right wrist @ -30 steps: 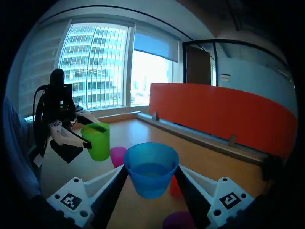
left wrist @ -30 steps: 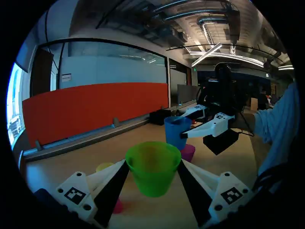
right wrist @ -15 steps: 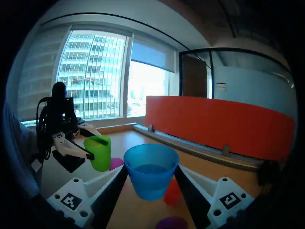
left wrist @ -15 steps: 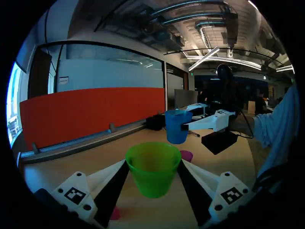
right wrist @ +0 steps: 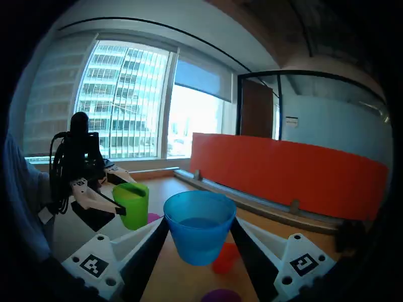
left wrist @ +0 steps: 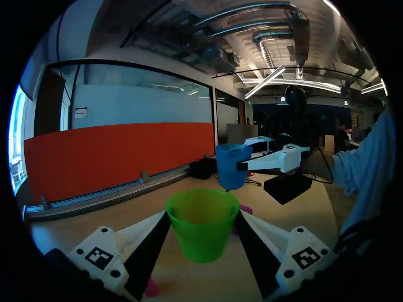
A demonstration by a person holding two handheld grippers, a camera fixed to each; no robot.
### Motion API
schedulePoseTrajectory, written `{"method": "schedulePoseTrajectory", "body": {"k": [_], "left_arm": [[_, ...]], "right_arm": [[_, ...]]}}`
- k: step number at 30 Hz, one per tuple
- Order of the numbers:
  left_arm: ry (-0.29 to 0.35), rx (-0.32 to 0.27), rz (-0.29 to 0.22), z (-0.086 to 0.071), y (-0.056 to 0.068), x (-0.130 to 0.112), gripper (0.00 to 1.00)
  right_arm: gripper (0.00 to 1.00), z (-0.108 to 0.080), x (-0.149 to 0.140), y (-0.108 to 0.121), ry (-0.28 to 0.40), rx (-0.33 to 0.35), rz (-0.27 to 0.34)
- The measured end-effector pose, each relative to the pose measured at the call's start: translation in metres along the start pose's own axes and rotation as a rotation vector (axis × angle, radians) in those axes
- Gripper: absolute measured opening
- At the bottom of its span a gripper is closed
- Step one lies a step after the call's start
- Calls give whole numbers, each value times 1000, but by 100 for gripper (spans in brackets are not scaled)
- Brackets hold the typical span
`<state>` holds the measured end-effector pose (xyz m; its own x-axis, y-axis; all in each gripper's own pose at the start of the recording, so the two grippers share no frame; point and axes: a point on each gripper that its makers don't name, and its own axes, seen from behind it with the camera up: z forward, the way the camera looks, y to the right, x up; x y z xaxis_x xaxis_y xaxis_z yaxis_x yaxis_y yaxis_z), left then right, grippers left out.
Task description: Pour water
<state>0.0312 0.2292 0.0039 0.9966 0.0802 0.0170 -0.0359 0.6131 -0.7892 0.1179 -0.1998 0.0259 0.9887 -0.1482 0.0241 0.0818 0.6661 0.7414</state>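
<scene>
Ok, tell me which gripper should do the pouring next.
Right. The right gripper holds the blue cup upright, and water shows inside it. The left gripper holds the green cup, which looks empty and sits upright, so it is probably better kept as the receiver.

The translucent green plastic cup [left wrist: 202, 226] stood upright, clamped by its sides between the jaws of the left gripper [left wrist: 202, 215]. The translucent blue plastic cup [right wrist: 199, 234], partly filled with water, stood upright between the right gripper's [right wrist: 199, 222] jaws, near the green one but apart from it.
</scene>
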Motion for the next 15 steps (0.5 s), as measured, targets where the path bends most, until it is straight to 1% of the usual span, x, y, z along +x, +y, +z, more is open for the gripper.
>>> {"method": "schedulePoseTrajectory", "body": {"k": [9,15], "left_arm": [[7,-10,4,6,1,2,87],[13,-21,-2,9,3,3,87]], "right_arm": [[88,-3,18,3,31,-9,-22],[88,-4,24,5,36,-7,-29]]}}
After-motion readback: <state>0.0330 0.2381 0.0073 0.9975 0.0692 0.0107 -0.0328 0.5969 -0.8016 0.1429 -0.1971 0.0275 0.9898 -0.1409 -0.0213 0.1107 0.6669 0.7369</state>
